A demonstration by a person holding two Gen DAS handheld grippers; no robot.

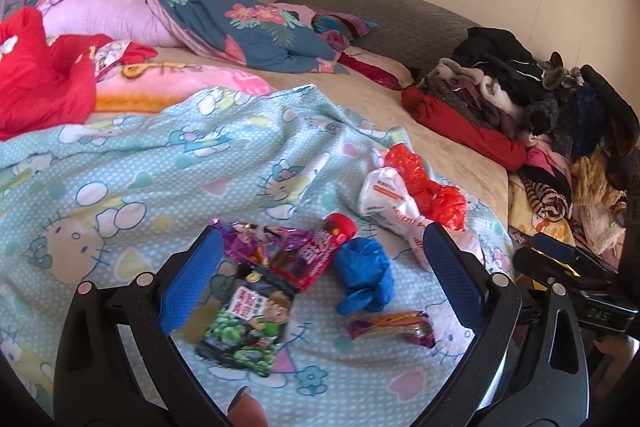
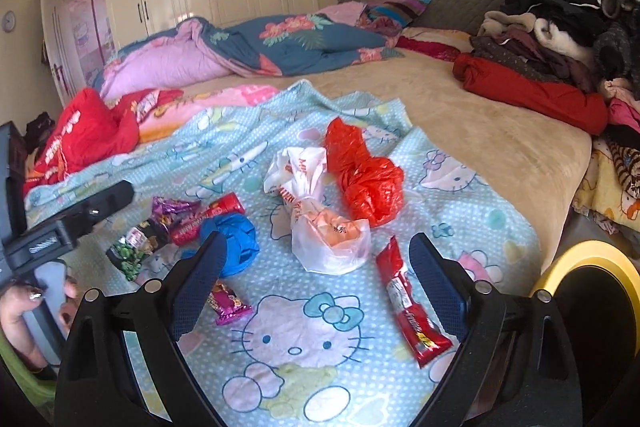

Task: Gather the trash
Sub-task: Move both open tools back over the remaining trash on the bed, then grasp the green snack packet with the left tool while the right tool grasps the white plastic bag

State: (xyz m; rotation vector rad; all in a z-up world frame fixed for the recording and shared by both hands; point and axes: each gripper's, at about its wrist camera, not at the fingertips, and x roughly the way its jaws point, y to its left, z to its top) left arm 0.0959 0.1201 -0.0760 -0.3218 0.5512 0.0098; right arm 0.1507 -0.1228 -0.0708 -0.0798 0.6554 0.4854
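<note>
Progress: apparently nothing collected yet; every piece of litter in view lies loose on the pale blue cartoon-cat bedsheet (image 2: 320, 339), none in a bin.

Left gripper (image 1: 322, 271): fingers spread wide, holding nothing; it hovers at lower centre of the left wrist view over a cluster of the black-and-green snack packet (image 1: 244, 327), the purple foil wrapper (image 1: 256, 243), the red foil snack packet (image 1: 316, 259) and the crumpled blue plastic bag (image 1: 364, 275); a small purple-orange candy wrapper (image 1: 394, 327) lies lower right of these.

Right gripper (image 2: 316, 275): fingers likewise wide apart and empty; between and beyond them in the right wrist view sit the knotted white plastic bag with orange print (image 2: 320, 223), the crumpled red-orange plastic bag (image 2: 364, 179) touching it at upper right, and the long red foil wrapper (image 2: 412, 311) at lower right; a small magenta candy wrapper (image 2: 228, 303) lies just beside the left-hand finger.

Containers: a round yellow-rimmed object with a dark interior (image 2: 560, 267) shows at the right edge of the right wrist view, off the bed's side; judged a bin, contents not visible; cannot confirm. Both knotted bags are closed; contents cannot be told.

Remaining, by judgement: all eight items, the nearest cluster first.
</note>
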